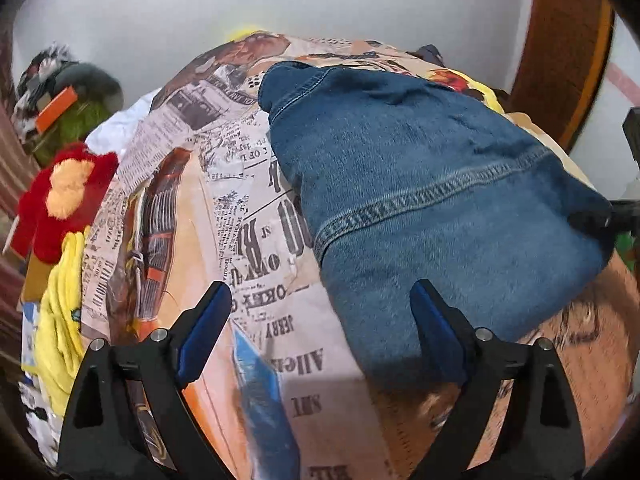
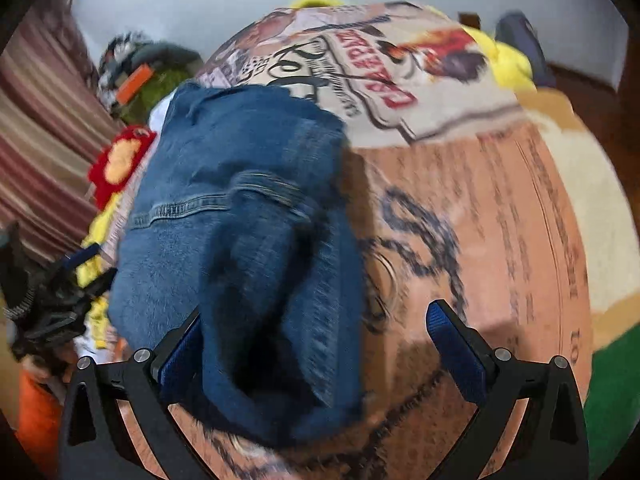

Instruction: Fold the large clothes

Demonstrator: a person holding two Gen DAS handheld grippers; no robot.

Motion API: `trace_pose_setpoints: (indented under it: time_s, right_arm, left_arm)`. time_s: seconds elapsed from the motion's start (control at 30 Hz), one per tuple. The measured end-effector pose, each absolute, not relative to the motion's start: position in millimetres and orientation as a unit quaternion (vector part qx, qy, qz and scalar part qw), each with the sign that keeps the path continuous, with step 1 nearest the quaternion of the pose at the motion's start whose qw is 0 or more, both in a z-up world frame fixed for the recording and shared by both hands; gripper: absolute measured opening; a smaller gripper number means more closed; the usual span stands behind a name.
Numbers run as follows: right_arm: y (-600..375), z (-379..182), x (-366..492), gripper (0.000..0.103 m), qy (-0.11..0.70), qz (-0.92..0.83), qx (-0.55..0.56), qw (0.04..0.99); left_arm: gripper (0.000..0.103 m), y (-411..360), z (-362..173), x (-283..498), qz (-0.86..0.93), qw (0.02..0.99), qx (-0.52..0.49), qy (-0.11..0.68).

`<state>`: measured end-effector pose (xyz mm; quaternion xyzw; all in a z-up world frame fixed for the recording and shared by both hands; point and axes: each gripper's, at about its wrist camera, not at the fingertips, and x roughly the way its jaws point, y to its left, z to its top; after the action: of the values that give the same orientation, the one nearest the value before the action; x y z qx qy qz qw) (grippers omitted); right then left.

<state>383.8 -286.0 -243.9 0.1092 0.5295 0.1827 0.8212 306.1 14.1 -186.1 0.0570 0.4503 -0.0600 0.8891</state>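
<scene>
Blue denim, a folded pair of jeans (image 1: 420, 184) with pale orange stitching, lies on a bed under a printed bedspread (image 1: 224, 216) covered in newspaper text and vintage pictures on an orange and cream ground. In the left wrist view the jeans run from about twelve o'clock down toward five o'clock, a double-stitched seam crossing them near the middle of the picture.

The left hand-held gripper (image 1: 322, 300) hangs over the near end of the denim with its blue-padded fingers spread wide. One pad sits over the bare bedspread at seven o'clock; the other overlaps the lower edge of the jeans at five o'clock. Nothing is pinched between them.

In the right wrist view the jeans (image 2: 240, 240) fill the left half, and a thick rolled fold of denim bulges toward the camera at six o'clock. The right hand-held gripper (image 2: 316, 320) also has its fingers well apart. The denim fold lies against the left pad and hides most of it, while the right pad stands clear over the orange part of the bedspread (image 2: 500, 208). The picture is blurred, so I cannot tell whether that left pad presses the cloth.

At nine o'clock in the left view a red and orange plush toy (image 1: 60, 196) rests at the bed's edge, with yellow fleece fabric (image 1: 60, 320) just below it at eight o'clock. A white wall (image 1: 360, 8) rises behind the bed.
</scene>
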Motion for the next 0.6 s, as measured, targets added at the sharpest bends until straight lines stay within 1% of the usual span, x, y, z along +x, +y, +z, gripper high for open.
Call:
trace_pose_setpoints:
  time_s: [0.17, 0.33, 0.47, 0.6]
  right_arm:
    - [-309.4, -237.9, 376.2, 0.103, 0.538, 0.173, 0.123, 0.815]
    - [-298.6, -202.2, 383.2, 0.103, 0.504, 0.153, 0.065, 0.848]
    - [-279.6, -183.1, 401.8, 0.103, 0.480, 0.170, 0.050, 0.859]
    - [-257.2, -183.4, 428.0, 0.103, 0.489, 0.198, 0.048, 0.848]
  left_arm:
    - [0.091, 26.0, -180.7, 305.4, -0.051, 0.879, 0.073, 0.468]
    - [0.091, 28.6, -165.3, 308.5, -0.064, 0.888, 0.057, 0.451]
    - [0.091, 18.8, -155.0, 328.4, -0.097, 0.889, 0.024, 0.448]
    - [0.091, 6.4, -165.7, 360.2, -0.124, 0.874, 0.018, 0.470]
